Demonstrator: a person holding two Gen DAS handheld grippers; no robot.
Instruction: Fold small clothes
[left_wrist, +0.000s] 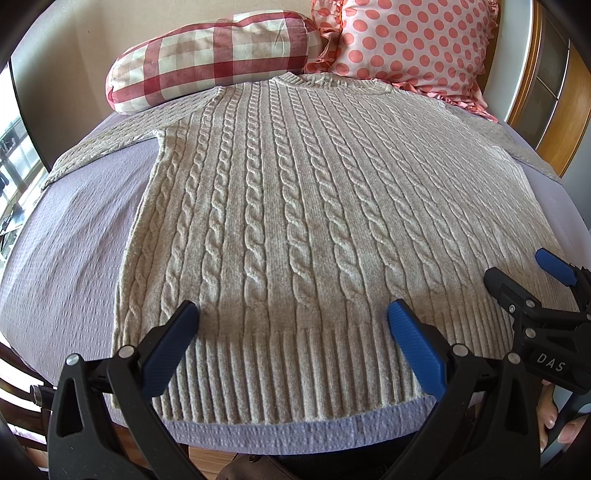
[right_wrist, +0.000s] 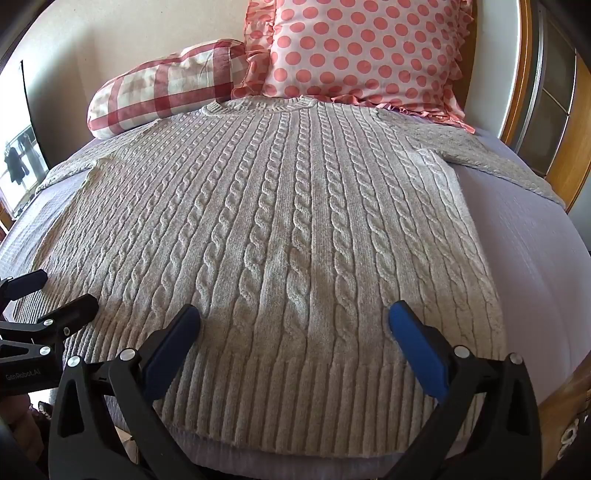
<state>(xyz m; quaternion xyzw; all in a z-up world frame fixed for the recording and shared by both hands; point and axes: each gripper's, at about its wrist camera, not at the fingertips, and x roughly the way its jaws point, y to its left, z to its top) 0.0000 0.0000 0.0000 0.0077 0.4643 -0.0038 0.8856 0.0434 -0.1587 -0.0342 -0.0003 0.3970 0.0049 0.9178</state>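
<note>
A beige cable-knit sweater (left_wrist: 295, 206) lies flat on a lilac bedspread (left_wrist: 74, 236), collar toward the pillows, ribbed hem toward me, both sleeves spread sideways. It also fills the right wrist view (right_wrist: 280, 236). My left gripper (left_wrist: 291, 314) is open and empty, hovering over the hem's left-middle part. My right gripper (right_wrist: 295, 314) is open and empty over the hem's right-middle part. The right gripper shows at the right edge of the left wrist view (left_wrist: 532, 280), and the left gripper at the left edge of the right wrist view (right_wrist: 55, 291).
A red-and-cream checked bolster (left_wrist: 210, 59) and a pink polka-dot frilled pillow (left_wrist: 410, 40) lie at the head of the bed. A wooden bed frame (left_wrist: 561, 122) stands at the right. The near edge of the bedspread (left_wrist: 295, 432) runs just below the hem.
</note>
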